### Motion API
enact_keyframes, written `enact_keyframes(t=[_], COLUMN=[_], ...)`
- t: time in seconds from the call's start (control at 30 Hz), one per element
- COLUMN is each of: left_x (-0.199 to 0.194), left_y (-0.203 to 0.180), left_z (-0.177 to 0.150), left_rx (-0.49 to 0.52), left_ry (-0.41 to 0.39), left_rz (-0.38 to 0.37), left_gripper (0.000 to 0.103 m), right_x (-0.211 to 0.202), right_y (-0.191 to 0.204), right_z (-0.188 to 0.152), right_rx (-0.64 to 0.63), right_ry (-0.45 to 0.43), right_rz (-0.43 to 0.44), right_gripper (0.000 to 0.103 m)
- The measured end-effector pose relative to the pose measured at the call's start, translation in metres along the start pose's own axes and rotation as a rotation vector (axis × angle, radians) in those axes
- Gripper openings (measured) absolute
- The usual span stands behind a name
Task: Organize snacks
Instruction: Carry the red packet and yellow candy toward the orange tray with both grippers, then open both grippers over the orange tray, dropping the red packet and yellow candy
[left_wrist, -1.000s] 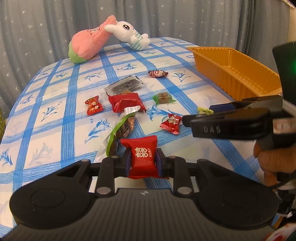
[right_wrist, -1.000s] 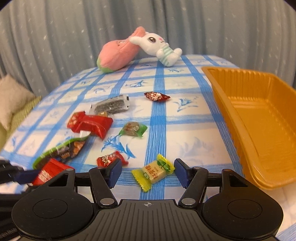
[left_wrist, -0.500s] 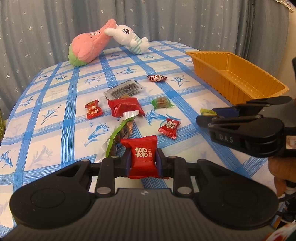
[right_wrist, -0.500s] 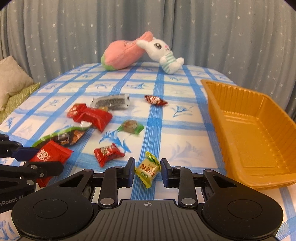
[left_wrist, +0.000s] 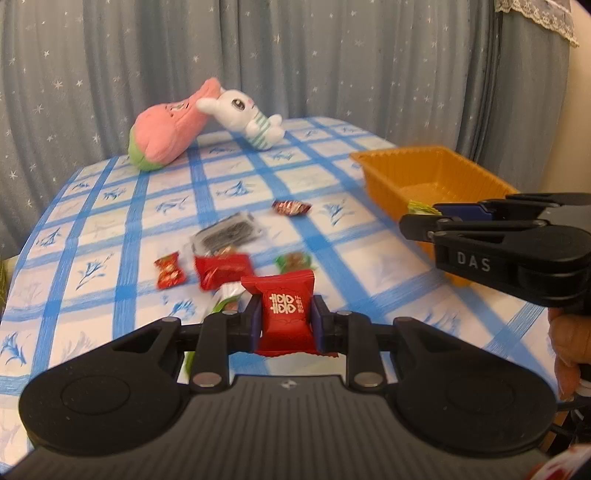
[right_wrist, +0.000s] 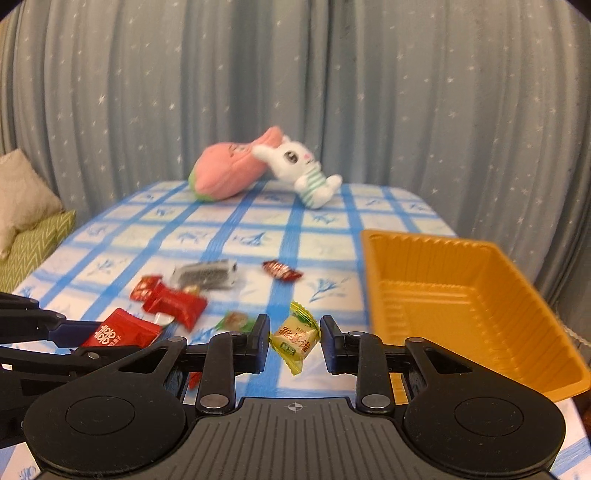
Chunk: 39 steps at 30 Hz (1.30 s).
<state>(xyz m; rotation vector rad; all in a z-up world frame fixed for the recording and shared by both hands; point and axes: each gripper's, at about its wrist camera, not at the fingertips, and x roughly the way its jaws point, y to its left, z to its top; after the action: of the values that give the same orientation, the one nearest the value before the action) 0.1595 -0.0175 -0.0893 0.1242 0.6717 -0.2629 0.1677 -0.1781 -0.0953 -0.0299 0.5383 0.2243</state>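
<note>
Currently my left gripper (left_wrist: 286, 325) pinches the red packet (left_wrist: 285, 312), my right gripper (right_wrist: 294, 345) the yellow candy (right_wrist: 294, 336), both above the tablecloth (right_wrist: 325, 254); the candy's corner-only hold may slip before the orange tray (right_wrist: 461, 295)

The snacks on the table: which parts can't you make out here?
- Green-edged packet, left wrist view: mostly behind the left gripper and its red packet.
- Red snacks, right wrist view: print blurred.
- Orange tray: near corner hidden by the right gripper.
</note>
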Motion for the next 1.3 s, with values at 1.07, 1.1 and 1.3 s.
enact_keyframes(t=[1.07, 1.1, 1.3], left_x=[0.057, 0.06, 0.073], left_y=[-0.143, -0.145, -0.153], left_z=[0.085, 0.085, 0.084], left_rx=[-0.068, -0.07, -0.079], left_ry=[-0.003, 0.0, 0.02], left_rz=[-0.156, -0.158, -0.176], left_gripper=[0.024, 0.024, 0.024], right_x=[-0.029, -0.028, -0.023], right_y=[-0.186, -0.189, -0.2], right_z=[0.024, 0.024, 0.021], right_rx=[0.136, 0.143, 0.176], right_ry=[-0.002, -0.001, 0.02], right_rz=[-0.109, -0.107, -0.086], right_gripper=[0.03, 0.03, 0.03])
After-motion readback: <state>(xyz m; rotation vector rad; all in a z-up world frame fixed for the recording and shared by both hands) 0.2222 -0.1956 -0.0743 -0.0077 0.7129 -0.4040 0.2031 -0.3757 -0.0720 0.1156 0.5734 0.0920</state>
